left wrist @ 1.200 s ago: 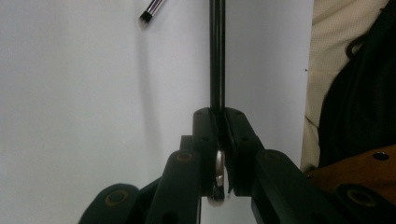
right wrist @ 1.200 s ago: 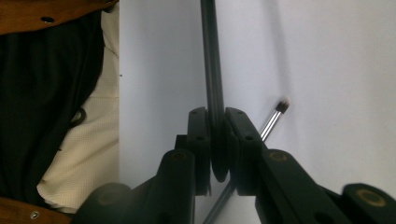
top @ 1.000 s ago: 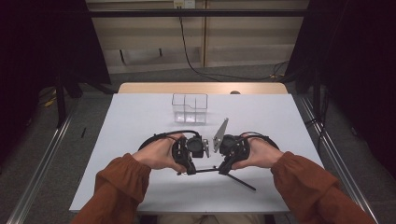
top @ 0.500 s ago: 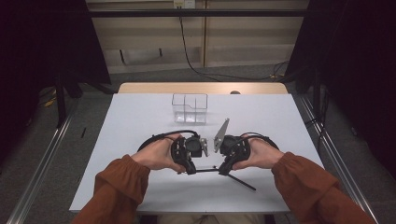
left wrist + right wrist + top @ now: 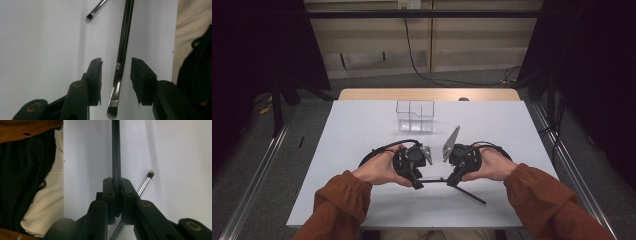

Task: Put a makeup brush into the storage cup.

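Ahead of both tongs the bench [image 5: 362,130] lies open up to the clear divided box [image 5: 415,116]; a second makeup brush [image 5: 469,192] lies just behind the right tongs [image 5: 452,181].

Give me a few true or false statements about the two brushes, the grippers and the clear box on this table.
1. The right gripper is shut on the black brush. True.
2. The left gripper is clamped on that brush. False: its jaws stand open on either side of it.
3. A silver brush lies on the table. True.
4. The clear box holds both brushes. False: both brushes are outside it, near the grippers.
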`<state>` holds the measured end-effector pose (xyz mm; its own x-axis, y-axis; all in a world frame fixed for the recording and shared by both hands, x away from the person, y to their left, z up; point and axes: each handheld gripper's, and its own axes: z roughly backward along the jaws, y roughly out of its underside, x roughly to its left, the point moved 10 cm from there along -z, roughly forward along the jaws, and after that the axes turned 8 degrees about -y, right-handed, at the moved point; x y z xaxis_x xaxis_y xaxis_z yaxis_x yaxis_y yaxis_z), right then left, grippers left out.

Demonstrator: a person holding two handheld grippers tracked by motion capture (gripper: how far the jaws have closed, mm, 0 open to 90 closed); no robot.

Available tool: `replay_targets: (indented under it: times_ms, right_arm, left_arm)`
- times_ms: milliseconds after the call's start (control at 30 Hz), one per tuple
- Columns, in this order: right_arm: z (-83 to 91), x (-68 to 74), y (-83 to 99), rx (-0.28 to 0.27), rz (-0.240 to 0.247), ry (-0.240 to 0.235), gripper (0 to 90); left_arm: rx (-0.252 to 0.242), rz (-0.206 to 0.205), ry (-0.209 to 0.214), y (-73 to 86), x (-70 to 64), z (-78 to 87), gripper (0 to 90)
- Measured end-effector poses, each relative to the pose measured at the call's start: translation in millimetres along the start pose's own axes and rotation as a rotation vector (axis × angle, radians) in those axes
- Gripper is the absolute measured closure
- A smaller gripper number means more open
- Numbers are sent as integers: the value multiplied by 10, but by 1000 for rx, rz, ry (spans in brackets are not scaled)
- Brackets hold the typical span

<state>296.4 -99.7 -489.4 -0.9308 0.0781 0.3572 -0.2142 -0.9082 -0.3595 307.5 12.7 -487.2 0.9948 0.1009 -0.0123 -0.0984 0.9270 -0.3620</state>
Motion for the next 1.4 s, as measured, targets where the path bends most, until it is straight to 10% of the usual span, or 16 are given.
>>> replay_targets:
  times_ms: [633,1400]
  right_arm:
    - [57,-35,98,-55,-25,10,841]
    - [162,-34,450,-147,-120,49,841]
  left_arm:
    - [-148,119,-113,89,177,56,117]
    - [-323,282,-224,434,249,228,43]
